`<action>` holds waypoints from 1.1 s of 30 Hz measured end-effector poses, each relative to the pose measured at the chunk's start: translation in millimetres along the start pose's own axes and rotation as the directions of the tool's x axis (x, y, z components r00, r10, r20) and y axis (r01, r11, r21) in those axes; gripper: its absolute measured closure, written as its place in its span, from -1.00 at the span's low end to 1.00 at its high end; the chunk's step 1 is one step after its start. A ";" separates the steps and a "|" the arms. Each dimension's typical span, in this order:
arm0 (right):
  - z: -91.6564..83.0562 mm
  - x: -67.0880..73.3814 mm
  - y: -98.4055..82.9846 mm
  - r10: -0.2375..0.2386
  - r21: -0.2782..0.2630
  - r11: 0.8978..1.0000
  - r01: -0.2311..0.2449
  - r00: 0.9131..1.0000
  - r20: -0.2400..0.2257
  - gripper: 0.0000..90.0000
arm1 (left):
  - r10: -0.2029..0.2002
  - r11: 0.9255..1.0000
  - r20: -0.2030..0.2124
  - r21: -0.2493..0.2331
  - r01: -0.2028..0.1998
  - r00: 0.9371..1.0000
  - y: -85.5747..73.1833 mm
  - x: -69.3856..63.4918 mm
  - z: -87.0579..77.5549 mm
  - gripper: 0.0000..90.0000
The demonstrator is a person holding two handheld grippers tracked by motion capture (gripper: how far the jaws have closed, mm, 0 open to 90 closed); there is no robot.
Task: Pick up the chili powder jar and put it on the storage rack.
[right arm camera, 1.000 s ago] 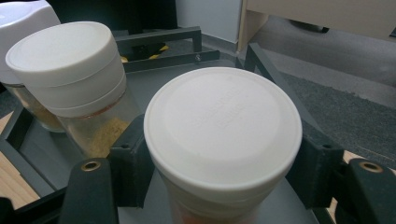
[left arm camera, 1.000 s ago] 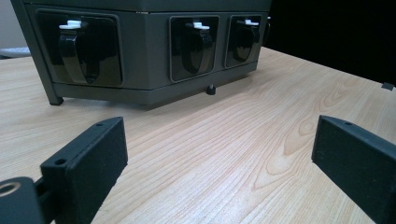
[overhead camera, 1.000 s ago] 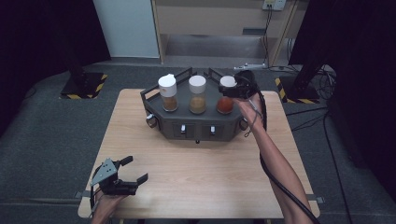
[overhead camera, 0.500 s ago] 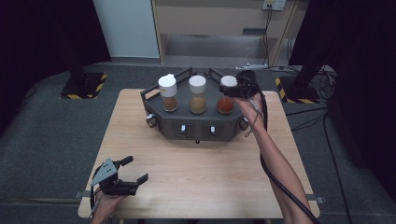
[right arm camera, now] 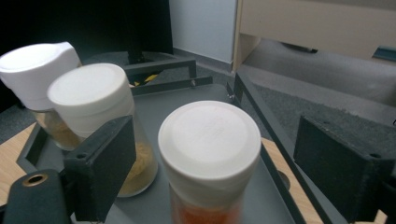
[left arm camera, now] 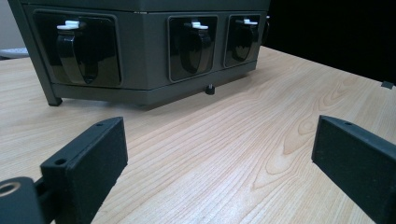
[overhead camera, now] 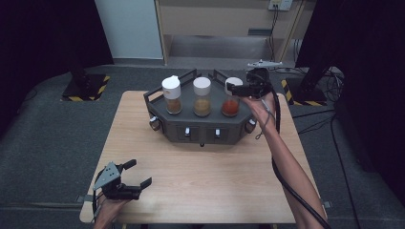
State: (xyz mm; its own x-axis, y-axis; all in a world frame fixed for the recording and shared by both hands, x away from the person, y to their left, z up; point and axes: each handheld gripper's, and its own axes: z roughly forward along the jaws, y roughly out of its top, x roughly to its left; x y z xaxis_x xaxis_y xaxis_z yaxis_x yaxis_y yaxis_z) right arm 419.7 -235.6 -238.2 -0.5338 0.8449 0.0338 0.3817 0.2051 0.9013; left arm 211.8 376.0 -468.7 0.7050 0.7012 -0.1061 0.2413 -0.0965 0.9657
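A: Start at the near edge. Why is the left gripper (overhead camera: 129, 179) just sitting there?

B: It looks parked. It hovers low over the table (overhead camera: 215, 191) near the front left corner, jaws spread wide with nothing between them, well apart from the rack (overhead camera: 200, 133). Its own view looks along the bare wood to the rack's front face (left arm camera: 154, 51), so I'd judge it is waiting its turn.

A: And the rack itself?

B: Set toward the far side of the table, holding three white-capped jars in a row. The rails around the tray keep them upright.

A: Where is the one in play?

B: The red jar (overhead camera: 231, 101), at the right end of the row, standing in the tray. The right gripper (overhead camera: 235, 87) reaches in from the right at cap height.

A: Gripping it?

B: No. Its jaws have just been opening. In the right gripper view they stand wide to either side of the cap (right arm camera: 209, 140), clear of it. The pads may sit a little nearer than the cap; the angle makes that hard to judge.

A: So why open there?

B: Probably to straddle the cap before closing on it.
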 end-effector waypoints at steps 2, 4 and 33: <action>-7.2 0.4 1.4 -0.008 -0.008 1.000 0.008 1.000 -0.009 -0.72 | -0.001 1.000 0.001 -0.002 0.001 1.000 -0.2 0.0 0.1 -0.95; -14.3 3.0 2.0 -0.020 -0.018 1.000 0.020 1.000 -0.012 -0.72 | 0.000 1.000 0.001 0.000 0.000 1.000 -0.1 0.0 0.3 -0.95; -94.3 16.9 -57.8 -0.122 -0.097 0.990 0.104 0.973 -0.195 -0.74 | -0.019 1.000 -0.012 0.004 0.019 1.000 -0.2 -0.1 0.1 -0.95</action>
State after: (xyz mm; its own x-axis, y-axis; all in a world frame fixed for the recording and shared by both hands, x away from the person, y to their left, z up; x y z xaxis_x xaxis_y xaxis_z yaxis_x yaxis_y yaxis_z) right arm 317.5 -279.8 -249.1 -0.7134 0.7007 0.0076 0.2490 0.2434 0.9374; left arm 211.8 375.9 -468.9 0.6920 0.7115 -0.1219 0.2573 -0.0853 0.9625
